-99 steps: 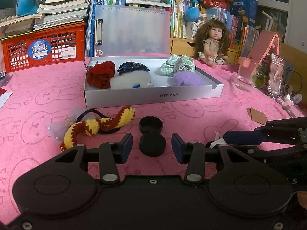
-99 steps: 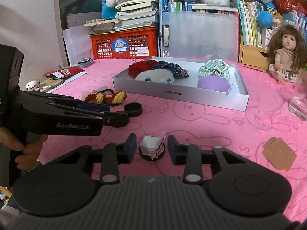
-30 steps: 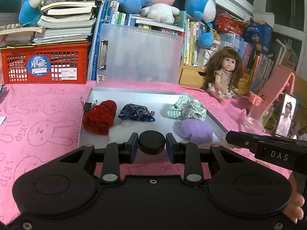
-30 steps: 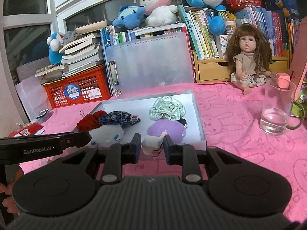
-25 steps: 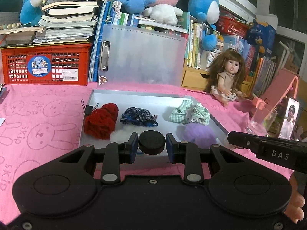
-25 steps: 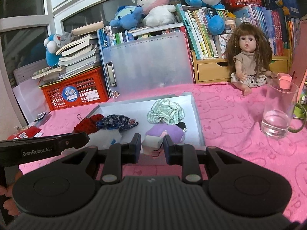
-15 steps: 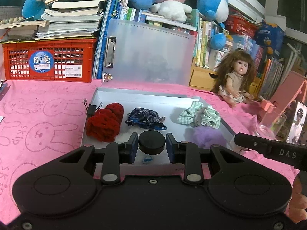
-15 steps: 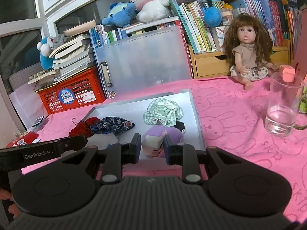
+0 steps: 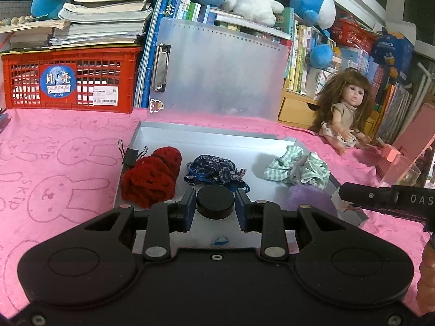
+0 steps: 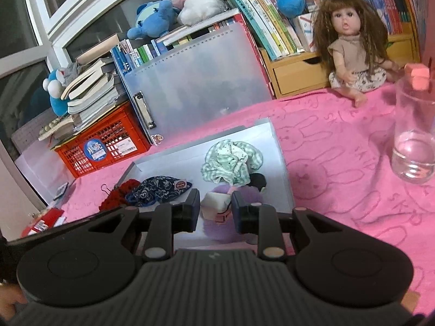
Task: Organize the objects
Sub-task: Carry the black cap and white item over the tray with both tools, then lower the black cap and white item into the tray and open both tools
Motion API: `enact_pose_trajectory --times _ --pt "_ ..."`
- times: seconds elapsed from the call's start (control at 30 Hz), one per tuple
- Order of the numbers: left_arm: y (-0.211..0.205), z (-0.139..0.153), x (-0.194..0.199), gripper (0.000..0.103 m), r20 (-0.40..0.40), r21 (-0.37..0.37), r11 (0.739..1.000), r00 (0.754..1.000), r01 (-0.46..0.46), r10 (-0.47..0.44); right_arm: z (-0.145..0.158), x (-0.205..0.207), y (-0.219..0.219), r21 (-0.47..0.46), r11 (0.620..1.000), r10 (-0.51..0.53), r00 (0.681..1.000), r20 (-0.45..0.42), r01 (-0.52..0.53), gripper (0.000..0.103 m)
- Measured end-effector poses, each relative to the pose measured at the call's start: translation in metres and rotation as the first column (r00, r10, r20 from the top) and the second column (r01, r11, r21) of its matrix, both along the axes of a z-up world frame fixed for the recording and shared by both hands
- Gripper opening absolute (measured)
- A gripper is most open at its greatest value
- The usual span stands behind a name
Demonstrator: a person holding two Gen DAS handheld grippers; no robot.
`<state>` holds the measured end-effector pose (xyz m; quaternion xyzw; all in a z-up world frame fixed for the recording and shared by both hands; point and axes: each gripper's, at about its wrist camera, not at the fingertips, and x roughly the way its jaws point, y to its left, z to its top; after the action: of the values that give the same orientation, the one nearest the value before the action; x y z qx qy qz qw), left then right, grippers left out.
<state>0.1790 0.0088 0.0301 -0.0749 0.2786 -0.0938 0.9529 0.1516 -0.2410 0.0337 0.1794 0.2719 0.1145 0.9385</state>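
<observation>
My left gripper (image 9: 215, 203) is shut on a round black lid (image 9: 215, 201) and hangs over the front of the white tray (image 9: 217, 138). My right gripper (image 10: 216, 207) is shut on a small white and pink object (image 10: 214, 206), held over the tray (image 10: 282, 174) near its right end. Inside the tray lie a red knitted scrunchie (image 9: 149, 179), a dark blue patterned scrunchie (image 9: 214, 169), a green checked scrunchie (image 9: 299, 169) and a purple fluffy one (image 10: 244, 193). The right gripper's tip (image 9: 353, 194) shows at the right edge of the left wrist view.
A pink bunny-print cloth (image 9: 54, 163) covers the table. Behind the tray stand a red crate (image 9: 68, 81), a frosted clipboard case (image 9: 217, 68), books and plush toys. A doll (image 10: 350, 51) sits at the back right, and a glass of water (image 10: 413, 135) stands right of the tray.
Both grippers have moved forward over the tray with their loads still held. The right wrist view has rolled, so the scene now tilts.
</observation>
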Motion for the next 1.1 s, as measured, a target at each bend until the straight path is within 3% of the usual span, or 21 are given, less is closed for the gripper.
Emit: enact_pose_trajectory --times 0.37,0.63,1.1 --pt "-0.002 -0.003 0.012 0.029 0.013 0.011 1.0 1.0 -0.003 0.003 -0.013 0.023 0.006 0.034 0.999 0.018 0.998 -0.054 -0.016 0.029" --pt "-0.004 0.008 0.043 0.029 0.021 0.012 1.0 0.999 -0.026 0.025 -0.004 0.058 0.008 0.044 0.998 0.035 0.997 -0.074 -0.032 0.029" --pt "-0.013 -0.013 0.073 0.029 -0.031 0.034 0.999 0.999 -0.041 0.043 -0.024 0.093 0.016 0.032 0.999 0.043 0.989 -0.142 -0.039 0.027"
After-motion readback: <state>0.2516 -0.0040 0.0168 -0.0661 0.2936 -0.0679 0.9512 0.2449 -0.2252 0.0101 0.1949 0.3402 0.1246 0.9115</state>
